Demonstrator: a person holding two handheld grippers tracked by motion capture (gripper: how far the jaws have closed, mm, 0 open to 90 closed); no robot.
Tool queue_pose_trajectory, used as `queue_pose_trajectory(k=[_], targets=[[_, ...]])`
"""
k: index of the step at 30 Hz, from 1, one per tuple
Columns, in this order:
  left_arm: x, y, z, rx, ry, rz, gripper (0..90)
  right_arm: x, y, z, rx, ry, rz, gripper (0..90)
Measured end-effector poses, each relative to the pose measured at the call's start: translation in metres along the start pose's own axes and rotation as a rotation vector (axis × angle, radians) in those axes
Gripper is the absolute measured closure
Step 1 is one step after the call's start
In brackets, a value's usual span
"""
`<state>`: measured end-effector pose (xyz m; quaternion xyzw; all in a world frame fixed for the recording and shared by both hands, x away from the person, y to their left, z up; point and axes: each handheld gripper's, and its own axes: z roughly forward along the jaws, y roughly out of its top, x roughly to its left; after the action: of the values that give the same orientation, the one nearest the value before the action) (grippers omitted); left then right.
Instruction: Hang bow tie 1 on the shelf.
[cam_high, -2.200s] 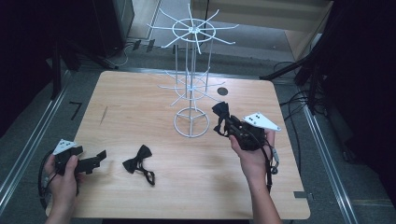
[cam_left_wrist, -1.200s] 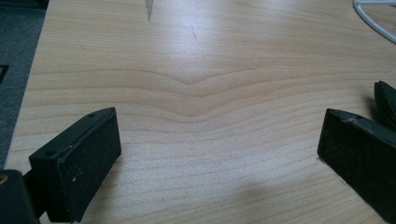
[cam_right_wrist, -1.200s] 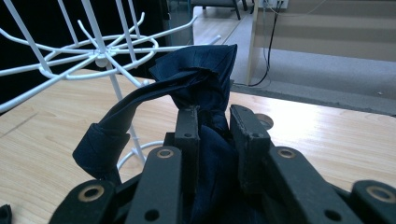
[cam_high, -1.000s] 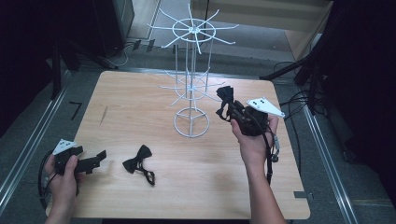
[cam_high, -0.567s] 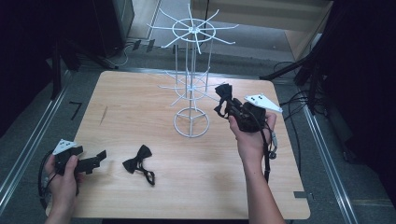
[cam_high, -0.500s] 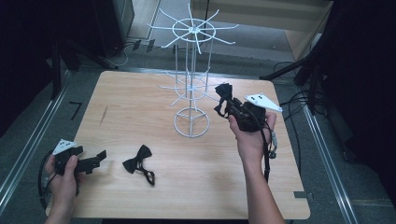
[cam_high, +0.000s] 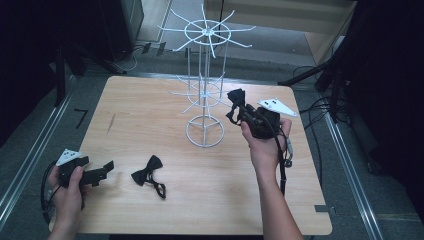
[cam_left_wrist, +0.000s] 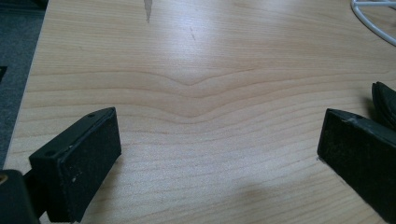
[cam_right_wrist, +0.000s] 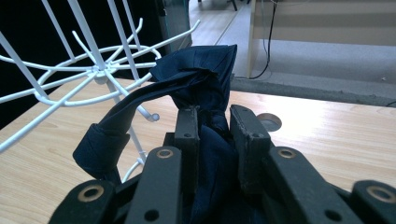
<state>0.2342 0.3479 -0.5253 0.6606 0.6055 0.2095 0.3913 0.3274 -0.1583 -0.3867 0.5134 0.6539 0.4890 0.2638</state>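
Observation:
A white wire display rack (cam_high: 204, 90) stands at the middle of the wooden table (cam_high: 150, 120), with hooked arms on two tiers. My right gripper (cam_high: 239, 111) is raised just right of the rack's lower tier and shut on a dark navy bow tie (cam_high: 235, 98). In the right gripper view the bow tie (cam_right_wrist: 205, 79) bulges above the jaws, and its strap loop (cam_right_wrist: 100, 135) hangs beside a rack hook (cam_right_wrist: 150, 115). A second black bow tie (cam_high: 148, 175) lies flat on the table front left. My left gripper (cam_high: 107, 169) rests low, left of that tie, open and holding nothing (cam_left_wrist: 219, 154).
The rack's round base ring (cam_high: 205, 131) sits on the table centre. A round cable hole (cam_right_wrist: 268, 121) is in the tabletop behind the right gripper. Metal rails run along the floor both sides. Cables lie on the floor at the right (cam_high: 320, 107).
My right gripper has lifted the navy bow tie up and back towards the rack's lower tier. The left gripper and the tie on the table have stayed put.

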Motion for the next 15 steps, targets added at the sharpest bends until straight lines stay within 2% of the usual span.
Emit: queue_pose_trajectory(k=[15], targets=[[0.0, 0.0, 0.0, 0.0, -0.005, -0.001, 0.0, 0.009, -0.017, 0.026, 0.042, -0.019, 0.006, 74.3]])
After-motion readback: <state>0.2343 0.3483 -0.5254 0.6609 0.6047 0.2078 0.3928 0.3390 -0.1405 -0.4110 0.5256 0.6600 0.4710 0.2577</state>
